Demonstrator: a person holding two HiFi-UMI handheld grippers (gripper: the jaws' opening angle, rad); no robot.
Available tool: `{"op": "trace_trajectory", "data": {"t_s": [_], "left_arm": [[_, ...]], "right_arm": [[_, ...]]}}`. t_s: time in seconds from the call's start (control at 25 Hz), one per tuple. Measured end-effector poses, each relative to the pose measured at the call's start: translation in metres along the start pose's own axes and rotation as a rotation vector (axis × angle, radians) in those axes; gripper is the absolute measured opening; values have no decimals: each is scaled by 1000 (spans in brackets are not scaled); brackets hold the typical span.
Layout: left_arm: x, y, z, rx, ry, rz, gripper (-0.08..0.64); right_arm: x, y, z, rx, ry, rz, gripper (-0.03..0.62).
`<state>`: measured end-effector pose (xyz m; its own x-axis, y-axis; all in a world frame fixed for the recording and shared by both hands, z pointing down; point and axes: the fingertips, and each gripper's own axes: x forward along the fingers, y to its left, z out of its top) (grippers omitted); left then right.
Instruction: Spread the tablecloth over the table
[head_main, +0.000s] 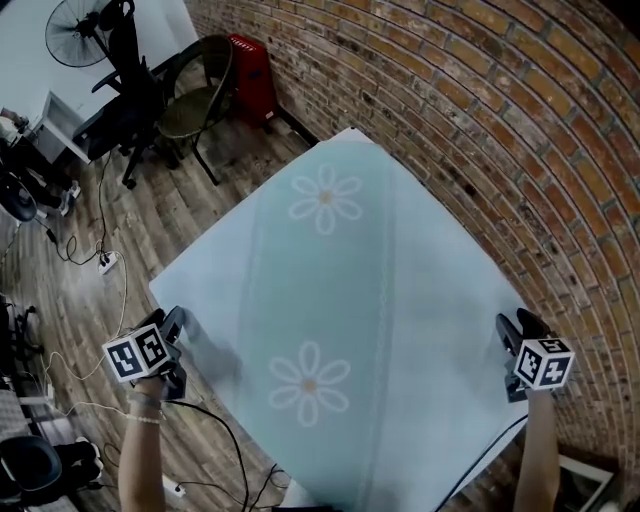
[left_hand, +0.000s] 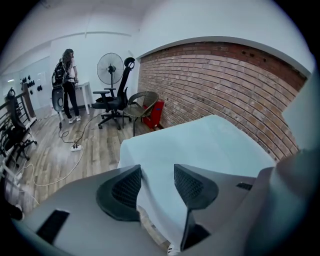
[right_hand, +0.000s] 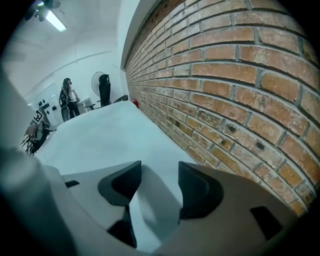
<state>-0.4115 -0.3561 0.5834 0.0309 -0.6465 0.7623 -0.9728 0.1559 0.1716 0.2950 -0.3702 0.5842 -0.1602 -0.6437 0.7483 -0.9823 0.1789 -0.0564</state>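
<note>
Tablecloth (head_main: 400, 300), pale blue with white flowers (head_main: 325, 200), lies spread out flat next to the brick wall (head_main: 480, 110). Left gripper (left_hand: 157, 182) and right gripper (right_hand: 159, 184) both have jaws wide apart, with a cloth corner between them, not pinched.

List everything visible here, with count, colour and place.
tablecloth: one, pale blue, white flowers, spread out, centre
brick wall: one, red-brown, right of cloth
fan: one, black, far corner
office chair: one, black, near fan
second chair: one, dark, by wall
red box: one, against wall
power strip: one, white, on floor
person: one, dark backpack, far end
left claw: one, grey, open around cloth corner
right claw: one, grey, open around cloth edge
</note>
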Motion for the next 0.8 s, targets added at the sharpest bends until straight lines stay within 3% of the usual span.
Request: {"op": "trace_trajectory", "data": {"t_s": [0.48,0.8], "left_arm": [[24,8,38,98,-15,71,209],[36,7,50,93,-34,68,209]], "right_arm": [[29,6,34,9,-20,-17,249],[42,3,47,19,-23,-28,250]]}}
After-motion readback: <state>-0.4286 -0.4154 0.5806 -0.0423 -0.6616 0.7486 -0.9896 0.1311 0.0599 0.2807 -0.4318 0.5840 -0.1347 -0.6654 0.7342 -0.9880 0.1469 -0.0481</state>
